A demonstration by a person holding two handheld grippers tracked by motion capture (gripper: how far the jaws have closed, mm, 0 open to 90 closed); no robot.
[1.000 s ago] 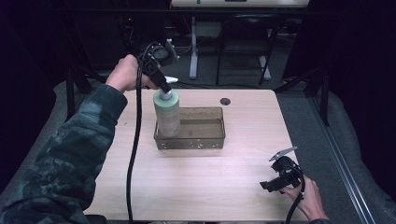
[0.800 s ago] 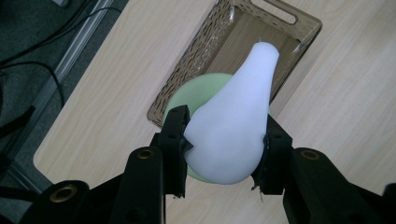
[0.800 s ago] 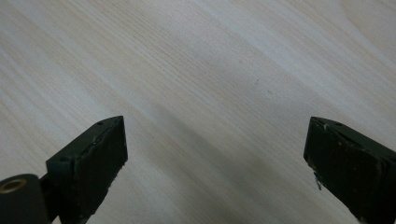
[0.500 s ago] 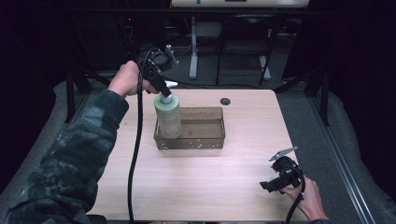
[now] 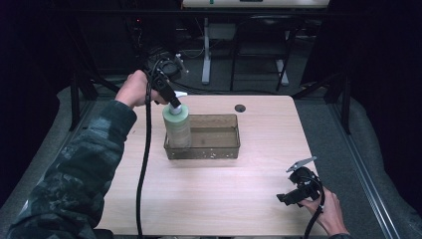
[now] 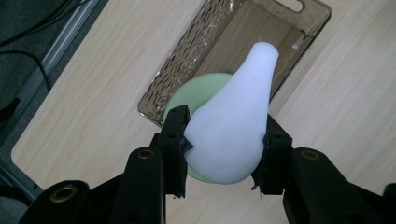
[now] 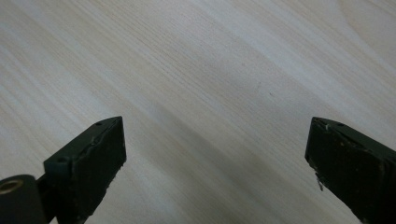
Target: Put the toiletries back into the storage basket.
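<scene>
gripping the white cap of the green bottle, left tongs clenched from above; bottle upright, long axis vertical, base at the left end of the clear tray. right tongs released, idle near the bench corner, well apart.

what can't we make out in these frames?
- Bottle base: in the high view the tray wall blurs it, so resting or lifted is unclear.
- Bottle body: in the left gripper view the white cap, clamped by the left gripper, covers it.
- Right gripper: too small in the high view; its own view shows the jaws apart over bare table.
</scene>
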